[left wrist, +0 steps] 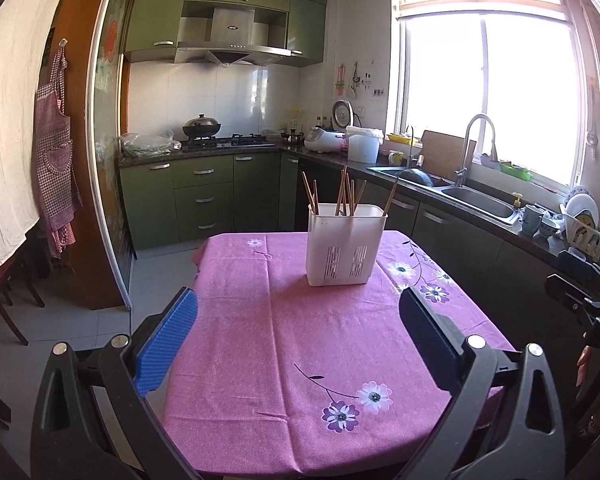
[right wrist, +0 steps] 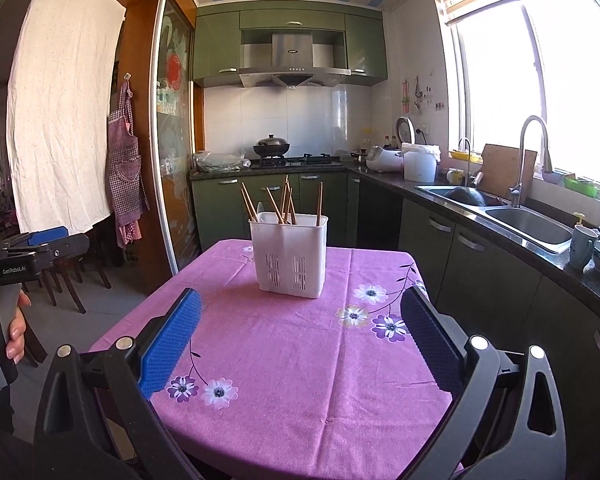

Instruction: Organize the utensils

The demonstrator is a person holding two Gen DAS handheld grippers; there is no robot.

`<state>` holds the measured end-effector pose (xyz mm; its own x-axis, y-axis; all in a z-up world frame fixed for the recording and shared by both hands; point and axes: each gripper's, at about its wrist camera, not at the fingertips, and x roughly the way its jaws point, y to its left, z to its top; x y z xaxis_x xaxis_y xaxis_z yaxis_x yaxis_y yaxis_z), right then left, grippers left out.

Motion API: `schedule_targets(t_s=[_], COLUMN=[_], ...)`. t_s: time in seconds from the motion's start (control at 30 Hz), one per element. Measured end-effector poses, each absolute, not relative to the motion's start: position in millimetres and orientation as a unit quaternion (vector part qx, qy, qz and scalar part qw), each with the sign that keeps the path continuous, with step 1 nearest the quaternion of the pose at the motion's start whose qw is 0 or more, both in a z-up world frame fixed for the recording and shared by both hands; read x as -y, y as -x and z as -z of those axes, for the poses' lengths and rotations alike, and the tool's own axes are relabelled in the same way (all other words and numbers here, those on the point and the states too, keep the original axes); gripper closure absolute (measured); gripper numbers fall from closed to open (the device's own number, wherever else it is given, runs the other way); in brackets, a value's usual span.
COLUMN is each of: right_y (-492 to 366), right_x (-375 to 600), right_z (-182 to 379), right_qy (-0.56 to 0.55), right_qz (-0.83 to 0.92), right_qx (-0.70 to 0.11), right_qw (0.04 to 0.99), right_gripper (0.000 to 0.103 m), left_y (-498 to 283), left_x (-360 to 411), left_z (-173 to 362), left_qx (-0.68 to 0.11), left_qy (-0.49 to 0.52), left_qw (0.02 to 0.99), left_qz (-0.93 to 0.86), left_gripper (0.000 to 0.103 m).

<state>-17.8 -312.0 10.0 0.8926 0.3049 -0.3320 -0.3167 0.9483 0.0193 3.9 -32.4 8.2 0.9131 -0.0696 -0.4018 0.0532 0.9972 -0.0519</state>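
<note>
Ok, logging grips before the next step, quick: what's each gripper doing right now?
Left gripper: open, holding nothing, above the pink tablecloth.
Right gripper: open, holding nothing; the chopsticks stand in the white holder.

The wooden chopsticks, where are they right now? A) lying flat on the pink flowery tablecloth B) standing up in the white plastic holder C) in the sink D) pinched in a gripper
B: the wooden chopsticks stick up out of the white plastic holder, which stands on the pink flowery tablecloth; no chopsticks lie on the cloth.
</note>
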Motion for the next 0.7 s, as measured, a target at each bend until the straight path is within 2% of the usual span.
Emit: schedule_targets(t_s=[0.7], right_y=[26], right_x=[312], right_z=[-13], right_qy=[0.015], right_qz=[-0.157], right_qx=[-0.158], right_qw=[0.975], right_gripper=[0.005], left_y=[10], left_x=[34], left_z=[-8], left_qx=[-0.206], left_qy=[0.024], left_qw=[0.978], left_qz=[0.035], left_gripper=[0.007])
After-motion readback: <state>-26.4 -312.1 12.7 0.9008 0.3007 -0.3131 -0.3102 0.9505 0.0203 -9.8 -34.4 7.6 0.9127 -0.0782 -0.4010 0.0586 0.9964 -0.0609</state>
